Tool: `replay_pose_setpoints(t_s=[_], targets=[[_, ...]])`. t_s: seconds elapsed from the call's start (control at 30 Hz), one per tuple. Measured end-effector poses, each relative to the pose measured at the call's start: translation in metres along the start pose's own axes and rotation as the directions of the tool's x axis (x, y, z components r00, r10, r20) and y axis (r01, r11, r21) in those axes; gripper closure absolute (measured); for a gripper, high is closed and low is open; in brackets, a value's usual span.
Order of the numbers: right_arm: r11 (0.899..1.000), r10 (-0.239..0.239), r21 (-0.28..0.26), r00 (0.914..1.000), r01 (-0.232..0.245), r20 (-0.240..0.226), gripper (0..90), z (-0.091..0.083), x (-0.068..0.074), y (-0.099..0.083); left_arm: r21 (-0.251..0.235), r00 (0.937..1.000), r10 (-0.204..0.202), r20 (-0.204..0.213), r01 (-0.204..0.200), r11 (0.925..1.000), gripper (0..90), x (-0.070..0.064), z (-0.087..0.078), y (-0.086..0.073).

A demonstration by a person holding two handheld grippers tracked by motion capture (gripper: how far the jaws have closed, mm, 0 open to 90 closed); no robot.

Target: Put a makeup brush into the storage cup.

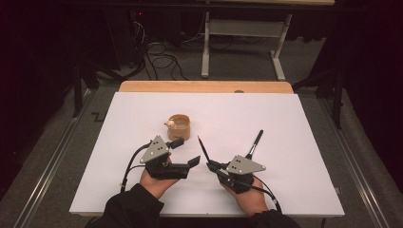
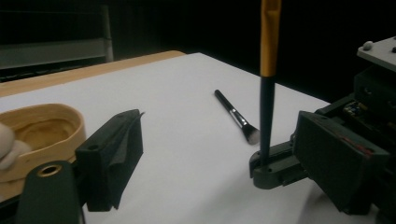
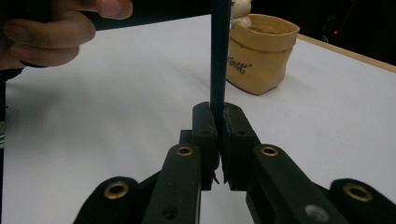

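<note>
Presently, right gripper [image 1: 212, 166]: jaws closed on the lower end of a pencil [image 1: 203, 148], seen from behind in the right gripper view [image 3: 218, 140].
Pencil: dark shaft with a yellow band higher up [image 2: 270, 37]; held nearly upright, leaning slightly away from the person, just on the person's side of the pouch.
Left gripper [image 1: 184, 152]: jaws wide apart, nothing between them; it hovers beside the pouch, near its front.
Pouch [image 1: 179, 126]: small tan container standing upright on the white board, mouth open, a pale rounded thing [image 1: 168, 124] at its rim; printed lettering on its side [image 3: 239, 64].
Brush [image 1: 254, 143]: lies flat on the board, to the right of the pouch and apart from it, beyond the right gripper; bristle end nearer the person.
Board [image 1: 304, 156]: white sheet over a wooden table [image 1: 204, 86].
Step in hand: judged to be carrying the pencil toward the pouch.
Next move: likely calls for bringing the pencil over the pouch mouth and lowering it before release; the free gripper could steady the pouch wall.
</note>
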State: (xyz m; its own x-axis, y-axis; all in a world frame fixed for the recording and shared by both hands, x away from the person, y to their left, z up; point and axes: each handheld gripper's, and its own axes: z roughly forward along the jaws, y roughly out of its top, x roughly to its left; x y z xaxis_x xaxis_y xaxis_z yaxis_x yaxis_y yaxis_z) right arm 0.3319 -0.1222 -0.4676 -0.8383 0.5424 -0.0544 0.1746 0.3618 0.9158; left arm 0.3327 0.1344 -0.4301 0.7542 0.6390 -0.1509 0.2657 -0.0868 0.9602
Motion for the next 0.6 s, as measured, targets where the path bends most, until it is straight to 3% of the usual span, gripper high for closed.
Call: replay_pose_setpoints(t_s=[0.3, 0.6], targets=[[1.000, -0.019, 0.015, 0.9997, 0.019, -0.014, 86.4, 0.0062, 0.0067, -0.0005, -0.010, 0.9988, -0.024, 0.042, 0.024, 0.9997, 27.8, -0.0031, 0.0018, 0.0006], [0.999, -0.025, 0.024, 0.9994, 0.025, -0.022, 86.5, 0.0081, 0.0085, -0.0011, -0.028, 0.9957, -0.046, 0.081, 0.049, 0.9984, 48.0, -0.0032, 0.0027, -0.0028]])
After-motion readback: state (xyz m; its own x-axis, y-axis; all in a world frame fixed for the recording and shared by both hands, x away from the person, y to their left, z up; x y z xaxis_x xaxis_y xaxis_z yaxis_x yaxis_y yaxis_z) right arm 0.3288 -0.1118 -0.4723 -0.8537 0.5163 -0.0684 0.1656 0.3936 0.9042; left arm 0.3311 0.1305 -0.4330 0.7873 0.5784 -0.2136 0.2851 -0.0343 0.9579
